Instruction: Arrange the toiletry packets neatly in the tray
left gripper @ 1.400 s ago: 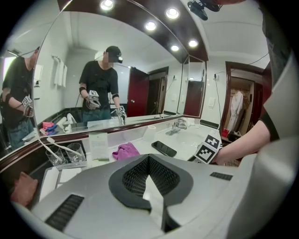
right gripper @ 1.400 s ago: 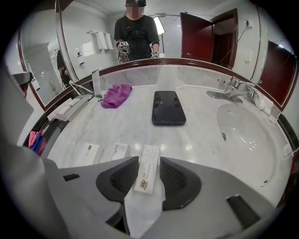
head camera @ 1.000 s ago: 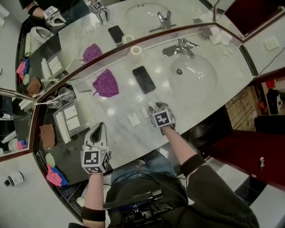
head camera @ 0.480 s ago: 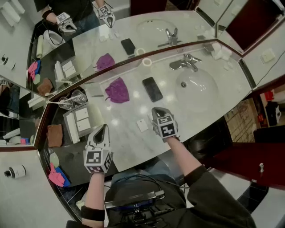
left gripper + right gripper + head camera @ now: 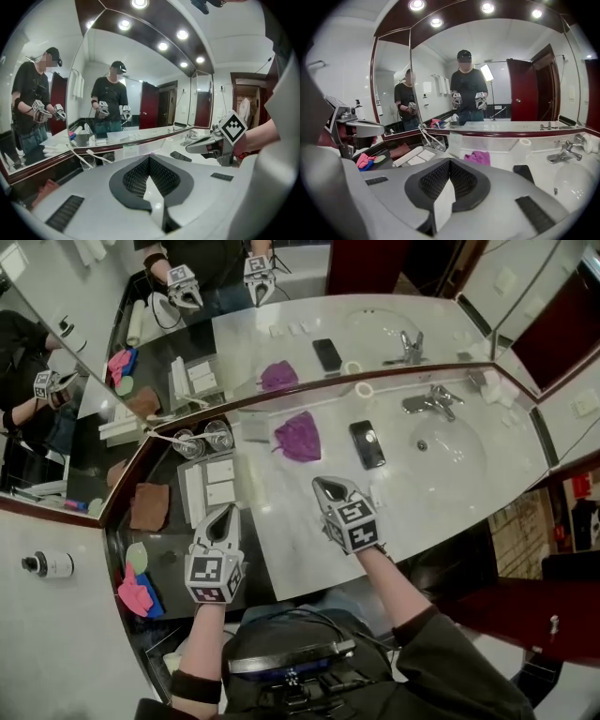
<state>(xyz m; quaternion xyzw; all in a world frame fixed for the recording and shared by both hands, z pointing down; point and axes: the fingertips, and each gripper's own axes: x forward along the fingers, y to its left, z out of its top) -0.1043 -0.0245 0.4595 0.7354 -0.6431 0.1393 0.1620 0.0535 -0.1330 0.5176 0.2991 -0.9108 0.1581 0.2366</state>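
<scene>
Right gripper (image 5: 324,487) above the marble table (image 5: 281,545), fingers clamped on a white packet (image 5: 443,206), left gripper (image 5: 225,513) held alongside, fingers pressed together, purple cloth (image 5: 298,437) beyond

The right gripper (image 5: 450,161) is clamped on a white packet (image 5: 443,202) that shows only one thin edge, its face hidden between the pads; the left gripper (image 5: 149,158) hides a second packet (image 5: 151,187) likewise; print on the boxes (image 5: 221,471) in the tray (image 5: 208,514) is too small to read; the sink (image 5: 572,180) is cut off at the picture's side.
</scene>
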